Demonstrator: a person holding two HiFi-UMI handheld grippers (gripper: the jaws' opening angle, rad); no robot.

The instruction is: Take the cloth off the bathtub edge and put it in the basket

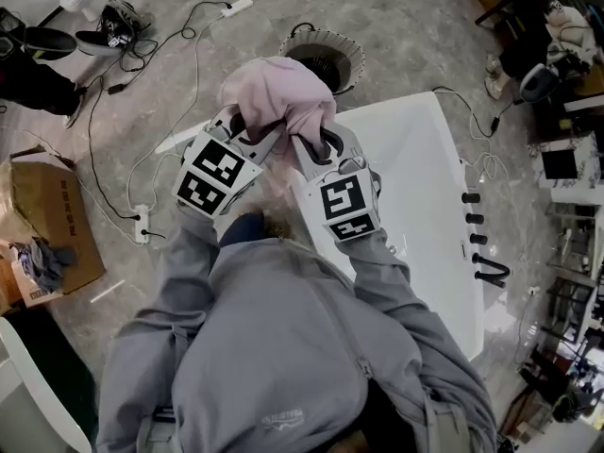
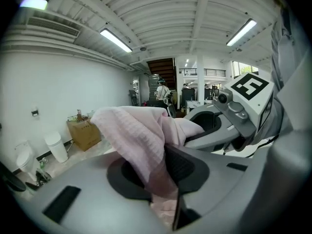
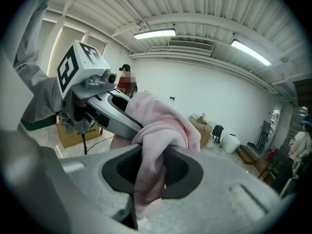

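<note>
Head view looks down on my two tools raised side by side in front of me, with the pink cloth (image 1: 278,92) bunched between them. My left gripper (image 1: 247,128) pinches one fold of it and my right gripper (image 1: 316,142) pinches another just beside it. Each gripper view confirms this: the fabric runs down through the narrow gap of the jaws, and the pads press on it from both sides. The cloth is clear of the bathtub (image 1: 420,177), whose white rim lies below and to my right, and it hangs as a loose lump above my tools.

The basket (image 1: 351,62) stands on the floor just beyond the tub's far corner. From my head its dark mouth is partly hidden behind the cloth. I judge that the lifting-off step is done and that I am in the carry, with the drop not yet made.

The next move calls for reaching both tools forward together, so the bundle comes over the basket's opening rather than its rim. Then I should lower it and let both pairs of jaws spread at nearly the same time. If one side lets go late, the cloth may swing and drape over the edge. A trailing fold could also catch on the tub corner, so I want some height while I cross it.
</note>
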